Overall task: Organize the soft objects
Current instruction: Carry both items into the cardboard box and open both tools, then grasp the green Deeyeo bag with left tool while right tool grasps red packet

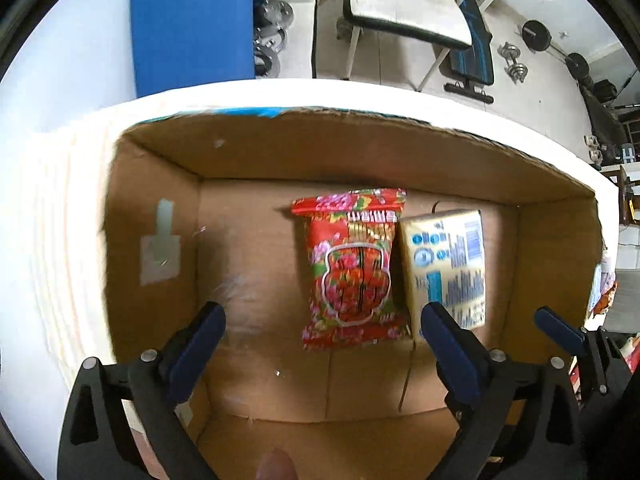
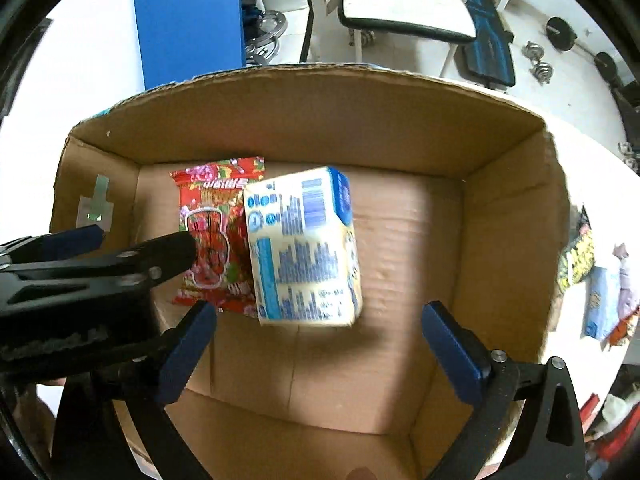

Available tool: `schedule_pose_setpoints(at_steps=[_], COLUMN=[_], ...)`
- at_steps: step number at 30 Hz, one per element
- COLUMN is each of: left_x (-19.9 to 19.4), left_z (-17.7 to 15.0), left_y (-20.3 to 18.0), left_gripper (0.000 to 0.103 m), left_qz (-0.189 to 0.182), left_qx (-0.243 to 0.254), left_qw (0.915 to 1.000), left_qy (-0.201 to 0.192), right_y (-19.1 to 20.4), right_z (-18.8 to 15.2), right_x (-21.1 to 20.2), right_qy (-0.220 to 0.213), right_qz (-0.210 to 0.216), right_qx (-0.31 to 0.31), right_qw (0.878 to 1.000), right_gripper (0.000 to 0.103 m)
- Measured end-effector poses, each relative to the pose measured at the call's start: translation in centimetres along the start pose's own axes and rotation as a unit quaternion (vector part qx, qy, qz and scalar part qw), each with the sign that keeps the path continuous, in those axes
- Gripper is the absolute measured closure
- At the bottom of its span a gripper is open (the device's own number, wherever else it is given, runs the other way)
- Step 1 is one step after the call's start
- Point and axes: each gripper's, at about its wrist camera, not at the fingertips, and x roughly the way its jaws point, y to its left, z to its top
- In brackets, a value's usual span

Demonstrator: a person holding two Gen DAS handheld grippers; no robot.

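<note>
Both your grippers, left (image 1: 322, 322) and right (image 2: 320, 324), gape empty over box (image 2: 516, 216). Red pouch (image 1: 350, 268) and tissue pack (image 2: 304, 246) lie touching inside. Both light, squashy, slick film; pinch across middle.

One cardboard box (image 2: 304, 120) at frame centre holds two soft packs: one red flowered packet (image 2: 212, 240) centre-left, one yellow-and-blue tissue pack (image 2: 300, 248) centre. Two grippers above.
</note>
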Motion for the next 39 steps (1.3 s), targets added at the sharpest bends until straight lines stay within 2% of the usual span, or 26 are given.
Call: schedule_pose_setpoints(at_steps=[6, 14, 21, 25, 29, 32, 35, 39], left_x=[-3.0, -6.2, -10.3, -13.6, -15.2, -14.3, -11.2, -4.9], left_z=[-4.6, -9.4, -12.1, -12.9, -13.0, -12.2, -11.3, -11.0], left_y=[0.4, 0.2, -1.3, -5.1, -11.6, -17.1, -22.8, -28.9], left_gripper=[0.003, 0.003, 0.003, 0.003, 0.003, 0.003, 0.003, 0.003], left_qz=[0.033, 0.039, 0.037, 0.047, 0.056, 0.072, 0.075, 0.07], left_qx=[0.008, -0.01, -0.026, 0.002, 0.066, 0.126, 0.183, 0.231], left_qw=[0.9979, 0.9946, 0.9897, 0.9849, 0.9787, 0.9725, 0.9686, 0.967], left_qy=[-0.054, -0.096, -0.136, -0.167, -0.186, -0.182, -0.151, -0.081], right_y=[-0.2, -1.0, -1.6, -3.8, -9.8, -15.7, -21.8, -32.3], right_z=[-3.4, -7.1, -10.5, -11.9, -14.1, -16.0, -18.2, -22.0], right_x=[-2.6, -6.0, -10.7, -13.4, -16.1, -16.9, -16.9, -14.9], right_qy=[-0.017, -0.058, -0.096, -0.114, -0.13, -0.127, -0.122, -0.092], right_qz=[-0.012, -0.012, 0.028, 0.067, 0.094, 0.082, 0.051, 0.014], right_qx=[0.002, 0.0, -0.007, 0.009, 0.055, 0.099, 0.144, 0.236], right_qw=[1.0, 0.998, 0.995, 0.991, 0.985, 0.984, 0.981, 0.967], right_gripper=[0.0, 0.0, 0.0, 0.0, 0.0, 0.0, 0.0, 0.0])
